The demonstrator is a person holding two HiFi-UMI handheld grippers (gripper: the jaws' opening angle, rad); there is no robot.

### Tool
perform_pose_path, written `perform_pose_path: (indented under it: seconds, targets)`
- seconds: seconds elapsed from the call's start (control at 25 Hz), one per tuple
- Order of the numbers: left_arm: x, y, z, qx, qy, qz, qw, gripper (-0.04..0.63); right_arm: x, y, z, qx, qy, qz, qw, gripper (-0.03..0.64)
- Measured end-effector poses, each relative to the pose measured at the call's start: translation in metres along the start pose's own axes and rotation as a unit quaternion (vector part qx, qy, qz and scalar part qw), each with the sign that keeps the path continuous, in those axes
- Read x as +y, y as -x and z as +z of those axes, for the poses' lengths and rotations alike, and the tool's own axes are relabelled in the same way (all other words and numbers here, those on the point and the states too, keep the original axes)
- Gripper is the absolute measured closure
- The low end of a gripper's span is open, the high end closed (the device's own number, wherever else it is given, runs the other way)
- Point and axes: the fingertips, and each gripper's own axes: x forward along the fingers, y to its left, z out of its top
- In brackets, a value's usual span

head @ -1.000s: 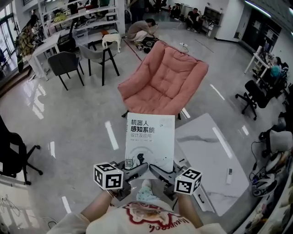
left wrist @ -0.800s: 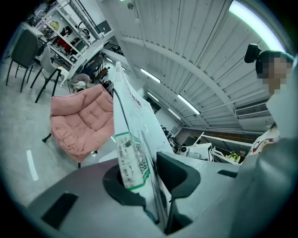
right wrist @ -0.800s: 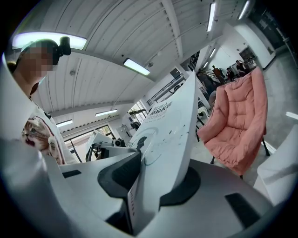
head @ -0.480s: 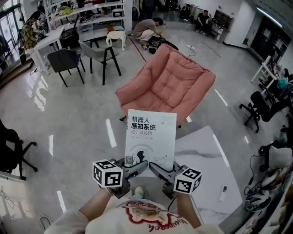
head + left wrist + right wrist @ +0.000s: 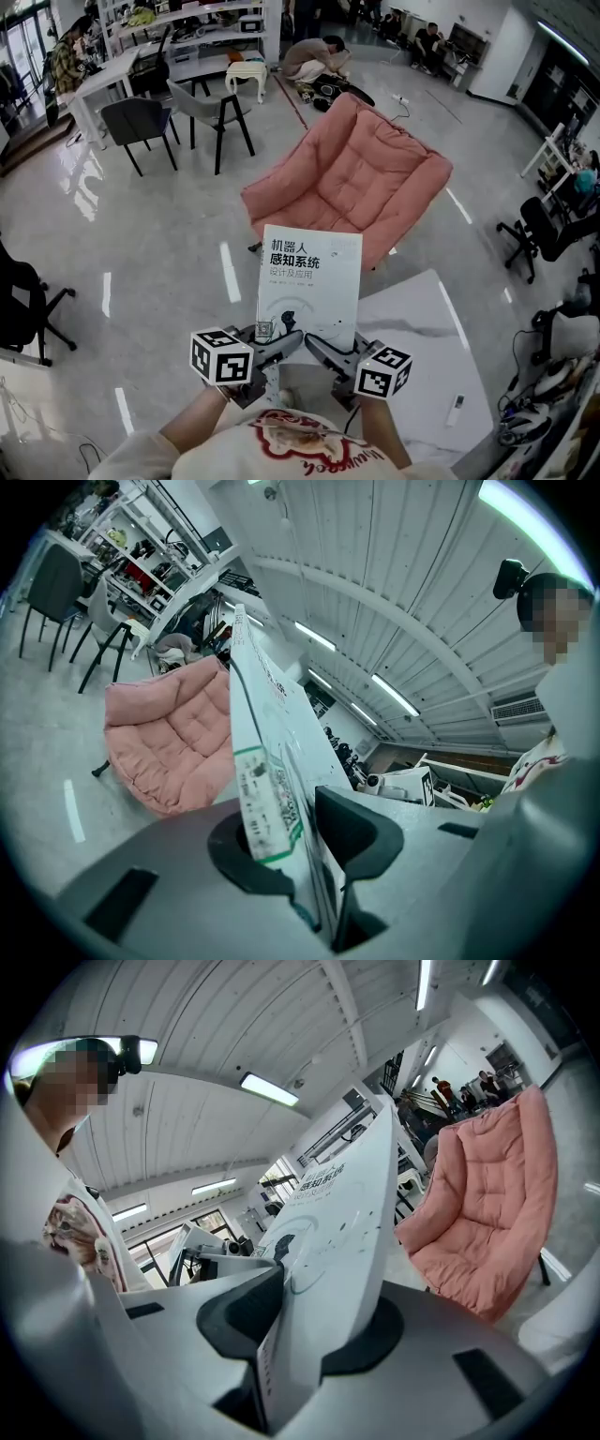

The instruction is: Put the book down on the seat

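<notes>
A white book (image 5: 308, 286) with dark and green print is held flat in front of me, above the floor. My left gripper (image 5: 278, 347) is shut on its near left corner and my right gripper (image 5: 323, 352) on its near right corner. In the left gripper view the book (image 5: 272, 789) stands edge-on between the jaws; in the right gripper view the book (image 5: 337, 1260) is clamped the same way. The pink cushioned chair (image 5: 352, 178) stands ahead on the floor, its seat beyond the book's far edge. The chair (image 5: 169, 738) also shows past the left jaws, and the chair (image 5: 487, 1213) past the right.
A white marble-look table (image 5: 422, 366) lies below and right of the book, a small white remote (image 5: 454, 410) on it. Dark chairs (image 5: 141, 127) and white desks (image 5: 103, 80) stand far left. An office chair (image 5: 539, 230) is at right, another (image 5: 23, 309) at left. People crouch and sit at the back.
The view has drifted forward and the pink chair has slid lower and a bit right in the frame. The book and both grippers keep the same hold.
</notes>
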Motion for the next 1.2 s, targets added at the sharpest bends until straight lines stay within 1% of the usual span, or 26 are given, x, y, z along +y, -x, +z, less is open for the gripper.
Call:
perform_pose_path:
  seconds: [0.16,0.32,0.56,0.72,0.76,0.92,1.0,1.08,1.2]
  targets:
    - [0.022,-0.009,0.017,0.002,-0.002,-0.003,1.0000,0.517,-0.019,-0.017,0.012,-0.004,0.001,-0.007,1.000,0.497]
    - [0.052,-0.027,0.049,0.005,-0.008,-0.008,0.9999,0.517,-0.051,-0.041,0.037,-0.010,0.003,-0.011,1.000,0.497]
    - [0.117,-0.064,0.132,0.011,-0.015,-0.018,0.9997,0.517,-0.118,-0.098,0.106,-0.020,0.008,-0.020,1.000,0.497]
    - [0.165,-0.087,0.149,0.019,-0.023,-0.024,0.9993,0.517,-0.164,-0.128,0.113,-0.029,0.010,-0.030,0.999,0.497]
    - [0.174,-0.091,0.158,0.020,-0.024,-0.025,0.9992,0.517,-0.173,-0.135,0.120,-0.031,0.010,-0.033,0.999,0.497]
    - [0.205,-0.111,0.223,0.028,-0.033,-0.029,0.9986,0.517,-0.206,-0.170,0.177,-0.041,0.007,-0.040,0.998,0.497]
    - [0.219,-0.121,0.245,0.034,-0.035,-0.034,0.9982,0.517,-0.223,-0.181,0.195,-0.045,0.006,-0.047,0.998,0.497]
    - [0.231,-0.132,0.257,0.039,-0.034,-0.038,0.9979,0.517,-0.239,-0.189,0.205,-0.047,0.003,-0.053,0.997,0.497]
    - [0.245,-0.144,0.264,0.050,-0.032,-0.040,0.9975,0.517,-0.257,-0.195,0.210,-0.046,-0.008,-0.061,0.997,0.497]
